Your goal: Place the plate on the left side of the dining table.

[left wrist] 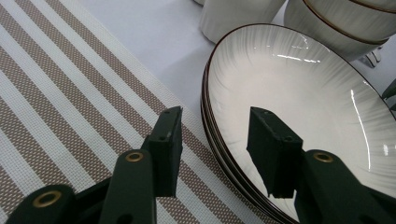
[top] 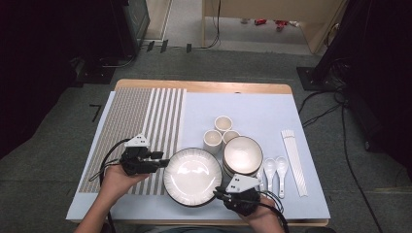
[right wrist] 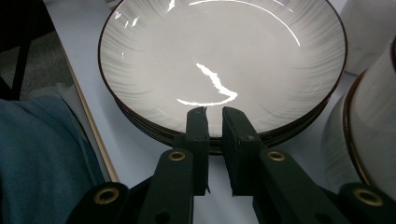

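White plates [left wrist: 299, 93] stacked: rims visible from left gripper [left wrist: 215, 140], jaws straddling.

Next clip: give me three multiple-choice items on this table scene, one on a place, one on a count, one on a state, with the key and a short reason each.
1. Where does the striped mat lie relative to the stack of plates?
A. to its left in the high view
B. to its right in the high view
C. under it

2. How many white spoons lie beside the stacked bowls?
A. one
B. two
C. four

3. How do the jaws of the left gripper stand at the plate rim?
A. pressed shut with nothing between them
C. clamped on a cup
B. apart, one outside the rim and one over the plate

Key: 1 A, the mat covers the table's left part and the plates sit on the plain cloth. 2 B, two spoons lie side by side right of the bowls. 3 B, the left gripper view shows a jaw on each side of the rim.
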`<state>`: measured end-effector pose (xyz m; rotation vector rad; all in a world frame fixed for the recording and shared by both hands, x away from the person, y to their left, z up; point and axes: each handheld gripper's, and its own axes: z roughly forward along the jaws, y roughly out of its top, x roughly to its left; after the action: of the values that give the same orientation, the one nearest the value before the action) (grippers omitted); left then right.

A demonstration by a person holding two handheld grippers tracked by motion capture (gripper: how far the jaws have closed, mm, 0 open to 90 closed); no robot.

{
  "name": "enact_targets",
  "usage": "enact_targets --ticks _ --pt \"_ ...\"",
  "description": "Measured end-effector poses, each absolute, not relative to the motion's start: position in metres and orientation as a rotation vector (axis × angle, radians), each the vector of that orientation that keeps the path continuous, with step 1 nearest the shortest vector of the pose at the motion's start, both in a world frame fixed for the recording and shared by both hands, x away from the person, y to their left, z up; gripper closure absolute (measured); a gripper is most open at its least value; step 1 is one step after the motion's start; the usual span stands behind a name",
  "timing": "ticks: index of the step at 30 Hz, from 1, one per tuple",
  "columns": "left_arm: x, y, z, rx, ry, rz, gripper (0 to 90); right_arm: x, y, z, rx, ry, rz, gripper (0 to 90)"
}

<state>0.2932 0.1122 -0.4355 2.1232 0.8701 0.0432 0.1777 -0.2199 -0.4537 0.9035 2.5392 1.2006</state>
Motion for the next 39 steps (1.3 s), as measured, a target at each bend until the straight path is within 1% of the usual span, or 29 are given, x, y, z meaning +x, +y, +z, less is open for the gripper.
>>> enact_targets --ticks 5,9,15,18,21,30,35,39 --pt "0.292 0.108 -0.436 2.138 0.851 0.018 66.8 0.178 -0.221 -0.454 0.912 2.533 1.206 82.7" --pt "0.292 0.106 -0.434 2.133 0.836 0.005 72.2 0.178 -0.221 -0.454 0.912 2.533 1.21 83.2" --pt "0.294 0.104 -0.437 2.147 0.852 0.003 72.2 0.179 -0.222 -0.455 0.915 2.528 1.219 84.7" --pt "0.296 0.102 -0.438 2.137 0.856 -0.023 72.5 0.179 -0.222 -0.455 0.918 2.527 1.222 84.8" --pt "0.296 0.099 -0.439 2.158 0.867 -0.012 72.8 0.179 -0.222 -0.455 0.919 2.528 1.223 84.8" --pt "0.3 0.092 -0.442 2.171 0.953 -0.026 75.9 0.179 -0.223 -0.456 0.924 2.521 1.225 87.2" --pt "0.301 0.089 -0.443 2.184 0.965 -0.009 77.3 0.179 -0.223 -0.456 0.928 2.518 1.231 88.1" --pt "0.304 0.087 -0.444 2.172 0.996 -0.02 77.8 0.18 -0.221 -0.458 0.913 2.521 1.217 88.8"
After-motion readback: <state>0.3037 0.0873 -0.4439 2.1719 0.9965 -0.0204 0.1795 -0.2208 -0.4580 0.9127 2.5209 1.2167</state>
